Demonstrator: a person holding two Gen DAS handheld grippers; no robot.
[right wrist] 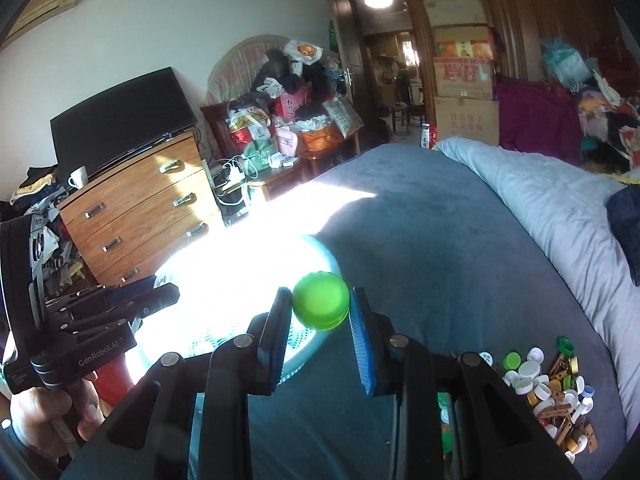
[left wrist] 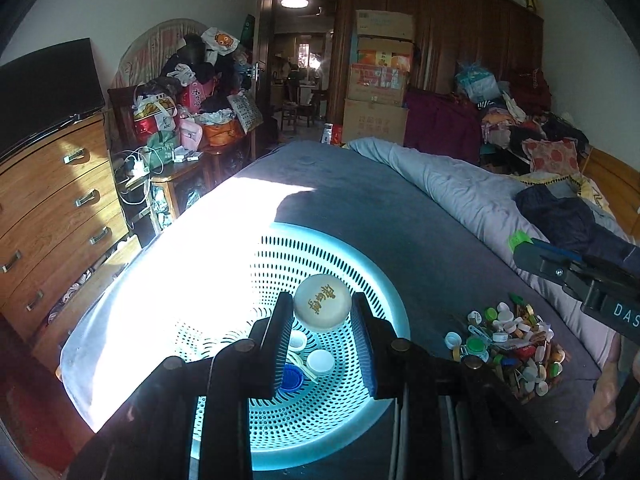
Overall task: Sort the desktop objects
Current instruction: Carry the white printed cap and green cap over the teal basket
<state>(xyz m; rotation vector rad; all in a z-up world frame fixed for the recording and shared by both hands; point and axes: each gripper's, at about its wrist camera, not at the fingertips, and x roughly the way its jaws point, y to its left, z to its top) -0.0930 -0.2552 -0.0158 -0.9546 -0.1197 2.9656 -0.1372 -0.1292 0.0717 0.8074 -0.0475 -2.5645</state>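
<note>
A cream lid (left wrist: 322,301) is gripped in the left claw (left wrist: 322,312) above the perforated teal basket (left wrist: 384,304), where white and blue caps (left wrist: 320,361) are already lying. A green cap (right wrist: 321,301) is clamped in the right claw (right wrist: 320,308) over the basket's rim (right wrist: 308,350). The pile of caps and clips (left wrist: 508,344) is heaped on the bed (left wrist: 432,240), just beside the basket. A rolled quilt (left wrist: 452,184) is laid along the bed's far edge; open sheet is seen beyond the basket.

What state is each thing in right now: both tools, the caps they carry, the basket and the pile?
Left tool: shut on cream cap.
Cream cap: held above basket.
Right tool: shut on green cap.
Green cap: held near basket rim, not yet dropped.
Basket: upright on bed, a few caps inside.
Pile of caps and clips: loose on bed, unsorted.
</note>
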